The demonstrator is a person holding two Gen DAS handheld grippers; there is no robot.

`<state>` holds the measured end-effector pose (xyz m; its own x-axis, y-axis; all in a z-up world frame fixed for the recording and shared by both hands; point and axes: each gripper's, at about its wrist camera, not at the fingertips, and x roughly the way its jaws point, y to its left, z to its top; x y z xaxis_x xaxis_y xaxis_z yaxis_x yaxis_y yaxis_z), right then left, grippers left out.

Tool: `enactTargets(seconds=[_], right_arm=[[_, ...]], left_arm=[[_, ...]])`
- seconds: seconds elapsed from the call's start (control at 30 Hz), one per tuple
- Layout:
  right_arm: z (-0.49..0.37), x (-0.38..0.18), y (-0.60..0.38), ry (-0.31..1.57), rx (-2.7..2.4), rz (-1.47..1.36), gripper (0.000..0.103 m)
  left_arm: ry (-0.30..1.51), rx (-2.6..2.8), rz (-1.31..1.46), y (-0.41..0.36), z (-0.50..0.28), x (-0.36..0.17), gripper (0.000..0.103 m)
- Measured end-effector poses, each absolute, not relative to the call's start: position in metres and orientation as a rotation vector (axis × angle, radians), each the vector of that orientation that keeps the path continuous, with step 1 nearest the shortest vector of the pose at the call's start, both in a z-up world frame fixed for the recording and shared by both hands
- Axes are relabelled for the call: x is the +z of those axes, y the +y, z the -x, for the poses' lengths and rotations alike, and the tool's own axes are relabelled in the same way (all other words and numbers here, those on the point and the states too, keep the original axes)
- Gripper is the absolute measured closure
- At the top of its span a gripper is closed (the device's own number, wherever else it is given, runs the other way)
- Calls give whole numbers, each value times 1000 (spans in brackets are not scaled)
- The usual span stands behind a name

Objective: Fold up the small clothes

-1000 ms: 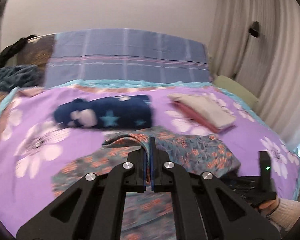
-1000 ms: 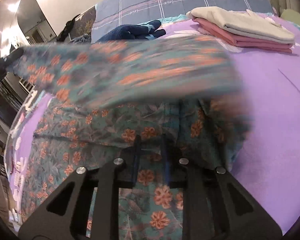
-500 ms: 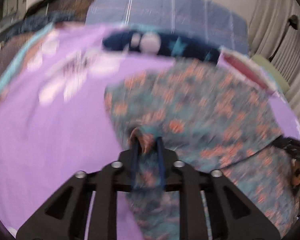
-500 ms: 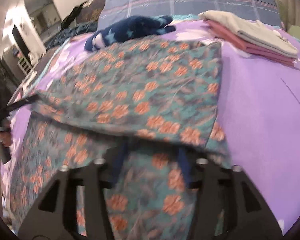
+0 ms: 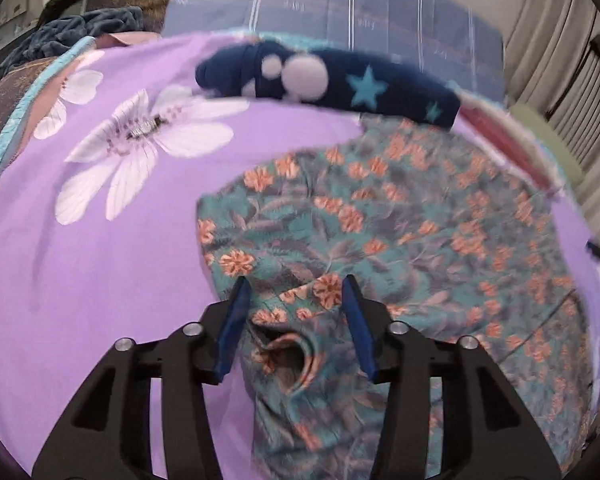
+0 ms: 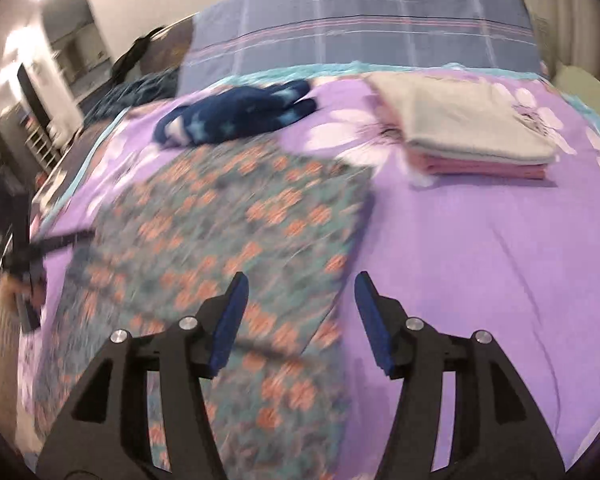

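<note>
From the left wrist, the left tool (image 5: 296, 296) stands parted, its jaws just opened, a rumpled fold of the floral garment (image 5: 400, 232) lying loose between them mid-bed (image 5: 100, 264), released to settle. From the right wrist, the right tool (image 6: 300, 292), opened too, grips nothing; only here the folded stack (image 6: 472, 140) shows clearly.

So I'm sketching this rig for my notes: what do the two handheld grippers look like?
Both look alike. The left gripper and the right gripper have matte black angular finger arms with triangular cut-outs, silver round screw heads at the joints, and flat blue pads lining the inner faces. No cables or markings show.
</note>
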<state>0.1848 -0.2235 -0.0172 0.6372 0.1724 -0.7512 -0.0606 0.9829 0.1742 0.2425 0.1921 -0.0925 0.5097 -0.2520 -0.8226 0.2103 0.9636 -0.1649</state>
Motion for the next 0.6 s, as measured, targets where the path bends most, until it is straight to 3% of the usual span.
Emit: enactTargets(seconds=[0.03,0.1,0.4,0.6], right_arm=[[-192,-19,-226,870,116,-135,47],[-205,-24,-230,878,90,-154,47],[-248,-41,-232,887,33,-176,47],[-269,-56,-228,916,-25,-133,47]], left_arm=[[996,-269,-9,185,-242,-94,75],[970,-295,-75,175,-234,-89,96],[613,-262,-221,157,-183,-14,96],[771,-108,-276,173,-222,-60,76]])
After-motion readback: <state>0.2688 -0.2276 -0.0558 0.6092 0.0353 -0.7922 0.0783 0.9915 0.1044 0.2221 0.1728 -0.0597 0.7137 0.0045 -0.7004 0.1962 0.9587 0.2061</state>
